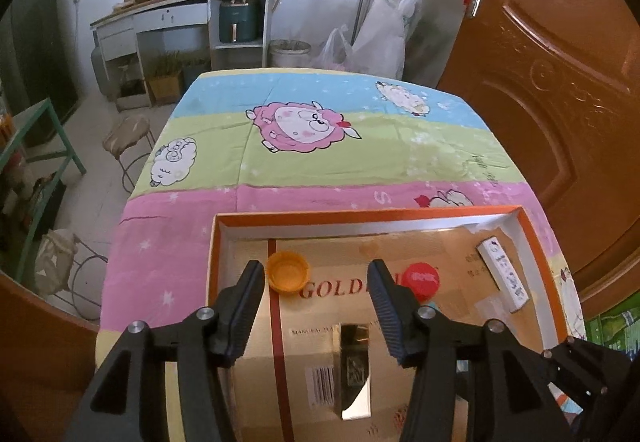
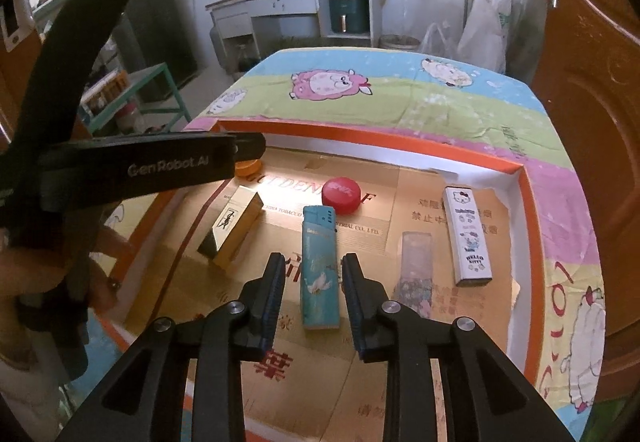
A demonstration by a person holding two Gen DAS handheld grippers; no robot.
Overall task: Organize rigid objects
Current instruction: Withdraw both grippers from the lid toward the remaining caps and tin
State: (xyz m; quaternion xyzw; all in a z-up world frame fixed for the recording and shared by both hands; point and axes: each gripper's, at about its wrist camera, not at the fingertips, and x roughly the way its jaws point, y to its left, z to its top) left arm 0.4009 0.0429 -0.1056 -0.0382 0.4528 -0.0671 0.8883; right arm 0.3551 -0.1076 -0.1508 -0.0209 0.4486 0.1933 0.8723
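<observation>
A shallow orange-rimmed cardboard tray (image 2: 360,140) lies on the cartoon bedsheet. In the right wrist view my right gripper (image 2: 313,262) is open and straddles a teal lighter (image 2: 320,274) lying flat on the tray floor, with small gaps on both sides. My left gripper (image 1: 316,272) stands wide open above a gold box (image 1: 354,370), which lies free below the fingers. An orange cap (image 1: 287,274) sits just past the left finger and a red cap (image 1: 421,279) past the right one. From the right wrist, the left gripper (image 2: 250,148) reaches in from the left over the gold box (image 2: 236,226).
A white Hello Kitty box (image 2: 468,234) and a clear plastic lighter (image 2: 416,262) lie at the tray's right side. A hand (image 2: 40,274) grips the left tool. A brown door (image 1: 560,82) stands close on the right; stools (image 1: 128,134) and a green frame stand left of the table.
</observation>
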